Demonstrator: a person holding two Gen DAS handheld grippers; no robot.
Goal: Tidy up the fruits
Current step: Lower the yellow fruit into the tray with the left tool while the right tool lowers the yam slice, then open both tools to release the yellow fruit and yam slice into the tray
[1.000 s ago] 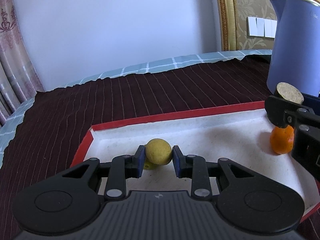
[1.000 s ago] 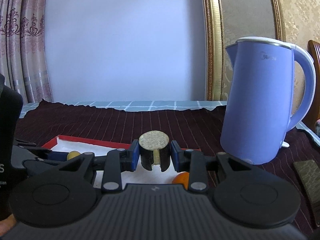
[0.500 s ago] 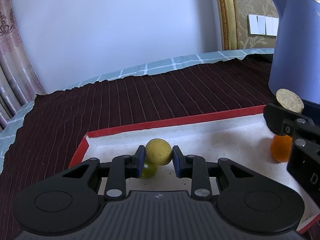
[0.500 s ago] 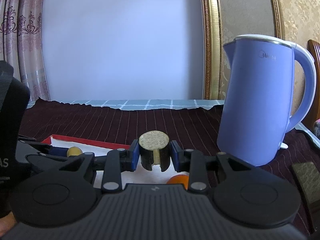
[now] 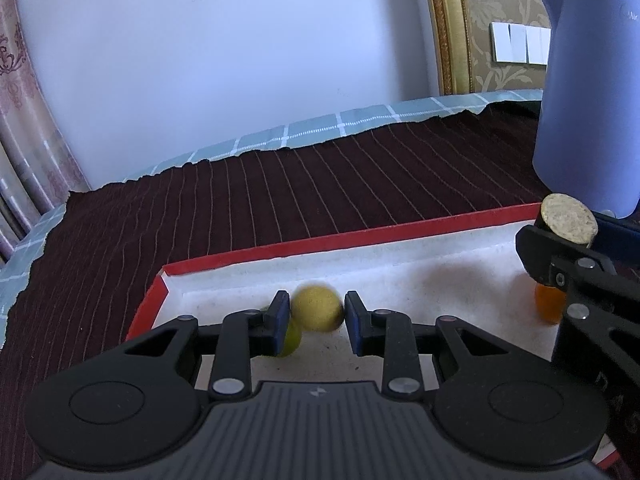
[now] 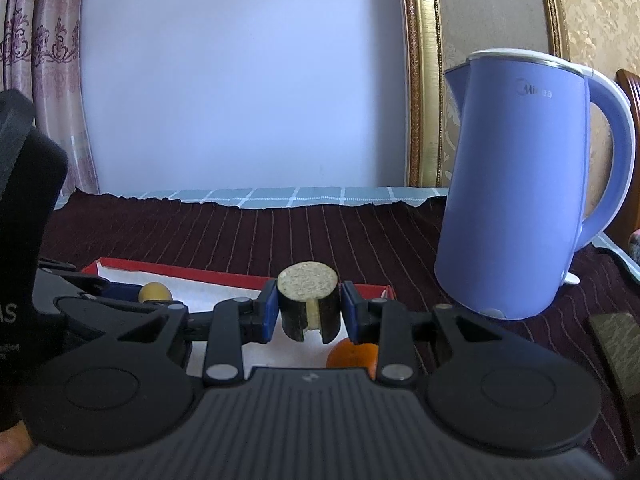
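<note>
Yellow and round, a small fruit (image 5: 318,307) sits between the fingers of the left gripper (image 5: 316,322), above the near left corner of a red-rimmed white tray (image 5: 340,240) on the desk. Its edges are blurred, and a thin gap shows at the right pad, so whether it is firmly clamped cannot be told. A greenish fruit (image 5: 292,338) lies just behind the left finger, on the tray floor. The yellow fruit looks light, firm and smooth, likely to roll; taking it across its widest middle seems safest.

The right gripper (image 6: 308,314) has its fingers closed narrowly on a dark-skinned cylindrical fruit piece (image 6: 308,304) with a pale cut top, held upright over the tray's right end. It looks stiff and light. An orange fruit (image 6: 354,354) rests on the tray below it. A blue kettle (image 6: 516,192) stands near, beyond the tray.
</note>
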